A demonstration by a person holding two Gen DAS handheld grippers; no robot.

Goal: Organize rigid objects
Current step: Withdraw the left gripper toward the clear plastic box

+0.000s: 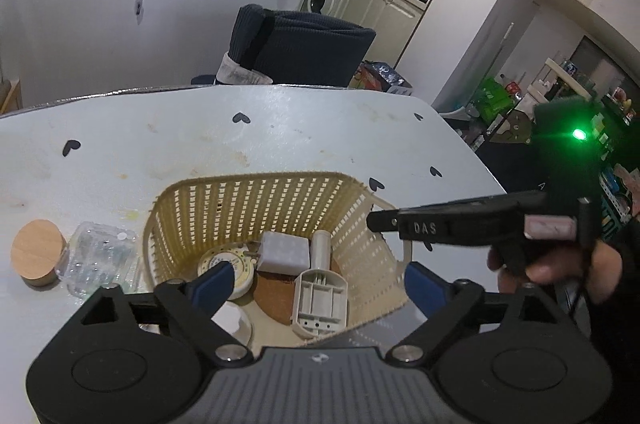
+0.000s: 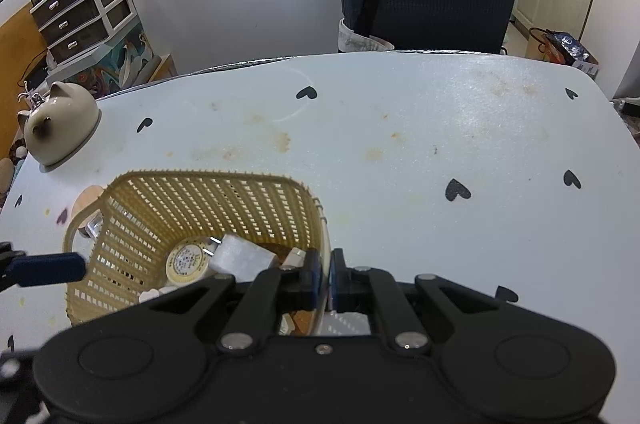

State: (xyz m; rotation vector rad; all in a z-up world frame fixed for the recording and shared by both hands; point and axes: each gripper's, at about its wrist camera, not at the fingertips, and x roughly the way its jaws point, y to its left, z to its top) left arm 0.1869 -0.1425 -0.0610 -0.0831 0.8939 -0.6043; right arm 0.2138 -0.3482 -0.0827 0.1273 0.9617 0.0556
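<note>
A cream woven basket (image 1: 256, 200) (image 2: 192, 200) stands on the pale table. It holds a white plug adapter (image 1: 282, 251) (image 2: 242, 256), a round tin (image 1: 224, 264) (image 2: 186, 262), a grey plastic bracket (image 1: 320, 298), a white cylinder (image 1: 320, 248) and a brown disc (image 1: 272, 296). My left gripper (image 1: 320, 282) is open, its blue fingers straddling the basket's near side. My right gripper (image 2: 325, 276) is shut on the basket's right rim (image 2: 325, 236); it shows side-on in the left wrist view (image 1: 380, 222).
A wooden lid (image 1: 38, 252) and a clear plastic box (image 1: 98, 256) lie left of the basket. A cat-shaped ceramic piece (image 2: 60, 122) sits at the table's far left corner. A dark chair (image 2: 428, 8) stands behind the table.
</note>
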